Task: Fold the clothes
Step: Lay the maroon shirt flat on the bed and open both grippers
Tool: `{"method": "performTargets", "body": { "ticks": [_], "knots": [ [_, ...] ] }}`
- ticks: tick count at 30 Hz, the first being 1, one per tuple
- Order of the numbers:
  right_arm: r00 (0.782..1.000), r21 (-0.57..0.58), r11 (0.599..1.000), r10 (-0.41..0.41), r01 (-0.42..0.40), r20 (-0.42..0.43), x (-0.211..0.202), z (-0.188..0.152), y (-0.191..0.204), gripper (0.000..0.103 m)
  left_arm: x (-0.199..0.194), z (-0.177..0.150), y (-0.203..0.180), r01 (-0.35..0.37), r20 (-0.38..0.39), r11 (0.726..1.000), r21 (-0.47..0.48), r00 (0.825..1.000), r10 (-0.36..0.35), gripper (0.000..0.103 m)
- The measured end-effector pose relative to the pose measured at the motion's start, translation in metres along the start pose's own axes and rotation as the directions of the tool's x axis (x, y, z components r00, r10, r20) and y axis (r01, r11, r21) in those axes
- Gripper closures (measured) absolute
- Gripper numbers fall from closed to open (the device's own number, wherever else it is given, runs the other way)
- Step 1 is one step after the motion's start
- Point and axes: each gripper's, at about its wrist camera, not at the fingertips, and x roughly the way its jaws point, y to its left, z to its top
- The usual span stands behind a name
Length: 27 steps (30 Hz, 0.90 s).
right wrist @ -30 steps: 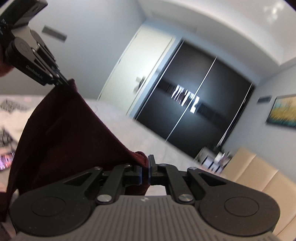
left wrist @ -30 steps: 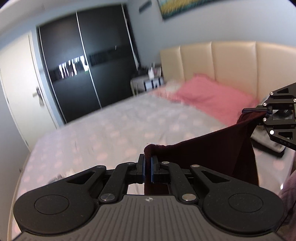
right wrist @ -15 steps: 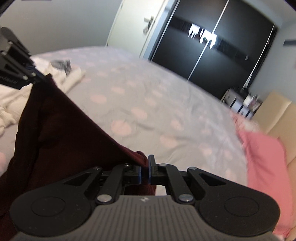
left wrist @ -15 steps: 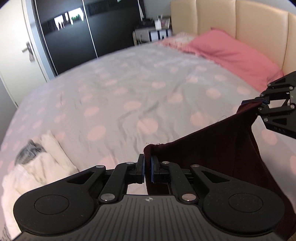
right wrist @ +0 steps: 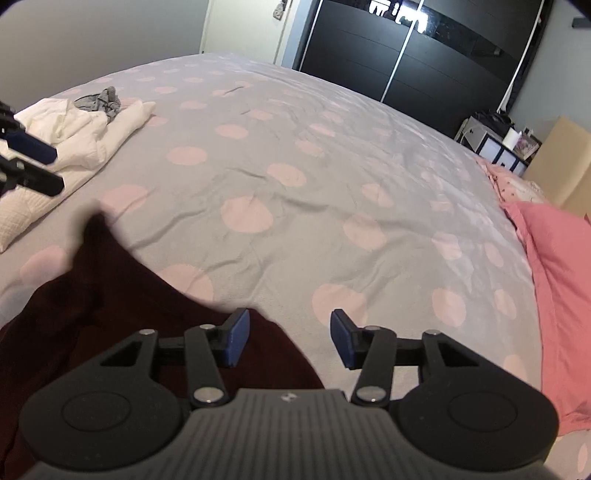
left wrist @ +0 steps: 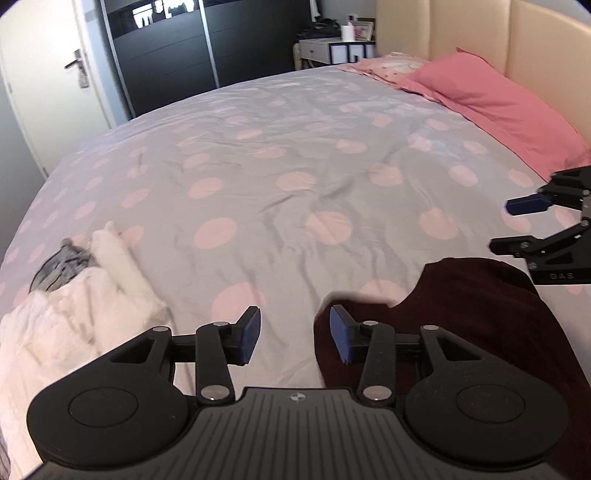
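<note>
A dark maroon garment (left wrist: 465, 317) lies slack on the grey bedspread with pink dots (left wrist: 280, 155), its top edge blurred. In the left wrist view my left gripper (left wrist: 295, 332) hovers just left of the garment's corner. Its jaws are opening, with only bedspread showing between the blue pads (left wrist: 249, 334). In the right wrist view my right gripper (right wrist: 286, 334) hangs over the garment's (right wrist: 110, 291) other corner. Its jaws are opening too, and no cloth is pinched. Each gripper shows in the other's view: the right gripper (left wrist: 535, 225) at the right edge, the left gripper (right wrist: 33, 166) at the left edge.
A heap of white clothes (left wrist: 66, 321) with a grey piece (right wrist: 99, 99) on top lies to the left. Pink pillows (left wrist: 498, 99) sit against the beige headboard (left wrist: 480, 29). A black wardrobe (right wrist: 424, 55), a white door (left wrist: 51, 74) and a bedside table (left wrist: 332, 48) stand beyond the bed.
Both grippers came down toward the bed holding the garment's top corners, then opened and let go. The garment has dropped onto the bedspread.
</note>
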Motion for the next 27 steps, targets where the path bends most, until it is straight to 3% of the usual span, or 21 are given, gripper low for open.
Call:
{"method": "performTargets", "body": {
  "ticks": [13, 27],
  "knots": [
    [0.997, -0.037, 0.997, -0.061, 0.063, 0.035, -0.05, -0.038, -0.021, 0.045, -0.053, -0.031, 0.013, -0.034, 0.026, 0.998, -0.05, 0.999, 0.035, 0.061],
    [0.988, 0.023, 0.994, -0.106, 0.109, -0.113, -0.091, -0.106, -0.046, 0.043, -0.101, -0.086, -0.002, -0.033, 0.022, 0.998, -0.044, 0.999, 0.034, 0.061]
  ]
}}
